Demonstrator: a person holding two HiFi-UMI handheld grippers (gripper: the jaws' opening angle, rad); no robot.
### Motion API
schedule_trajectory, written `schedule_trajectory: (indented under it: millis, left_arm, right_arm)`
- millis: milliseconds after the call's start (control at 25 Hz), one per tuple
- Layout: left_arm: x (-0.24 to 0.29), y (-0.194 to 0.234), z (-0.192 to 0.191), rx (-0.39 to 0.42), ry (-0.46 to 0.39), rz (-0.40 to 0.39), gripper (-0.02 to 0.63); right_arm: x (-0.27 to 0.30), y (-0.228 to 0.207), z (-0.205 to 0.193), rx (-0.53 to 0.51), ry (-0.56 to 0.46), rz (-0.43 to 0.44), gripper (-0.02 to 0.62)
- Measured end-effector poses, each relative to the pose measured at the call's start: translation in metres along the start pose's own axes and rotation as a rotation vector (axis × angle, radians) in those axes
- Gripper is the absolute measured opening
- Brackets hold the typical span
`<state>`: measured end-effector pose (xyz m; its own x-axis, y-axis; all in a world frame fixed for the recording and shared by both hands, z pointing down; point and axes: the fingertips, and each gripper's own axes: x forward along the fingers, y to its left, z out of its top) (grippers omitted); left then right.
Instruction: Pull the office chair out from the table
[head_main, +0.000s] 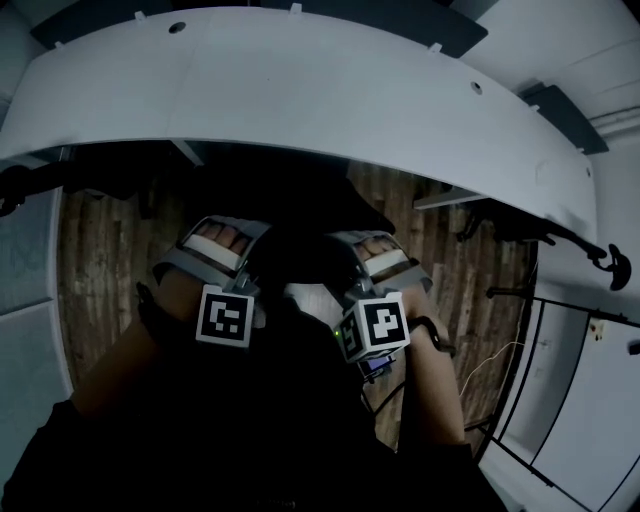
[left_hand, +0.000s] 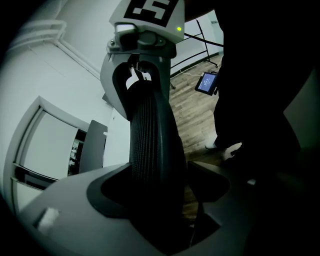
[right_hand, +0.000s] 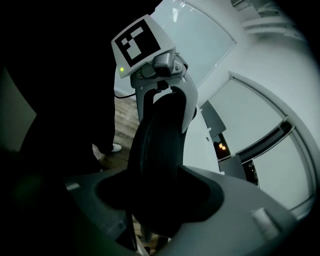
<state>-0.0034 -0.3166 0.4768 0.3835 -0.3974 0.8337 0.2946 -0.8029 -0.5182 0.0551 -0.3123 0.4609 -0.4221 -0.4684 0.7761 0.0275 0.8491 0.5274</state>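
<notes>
The office chair (head_main: 295, 225) sits just under the white table (head_main: 300, 90), with its ribbed backrest rim (left_hand: 150, 140) pinched by the left gripper (left_hand: 155, 195) and right gripper (right_hand: 155, 200) side by side, presumably so it drags back straight.

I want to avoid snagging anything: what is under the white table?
The dark office chair is tucked under the table, with wooden floor on both sides. Its seat and base are lost in shadow.
</notes>
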Motion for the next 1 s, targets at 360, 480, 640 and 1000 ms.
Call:
schedule_trajectory:
  millis: [360,480,640,1000]
  left_arm:
    - [0.010,0.000,0.039,-0.095,0.034,0.028,0.344]
    - [0.008,-0.005,0.045,-0.140,0.032,0.041,0.326]
    - [0.007,-0.020,0.048,-0.145,0.029,0.067,0.318]
    - [-0.032,-0.081,0.078,-0.082,-0.030,0.054,0.310]
  right_arm:
    - [-0.018,0.009,-0.032,-0.126,-0.045,0.032,0.225]
    - [-0.019,0.020,-0.033,-0.167,-0.030,0.008,0.227]
    - [-0.021,0.040,-0.030,-0.163,0.012,0.008,0.227]
    - [-0.051,0.101,-0.004,-0.072,-0.007,0.026,0.252]
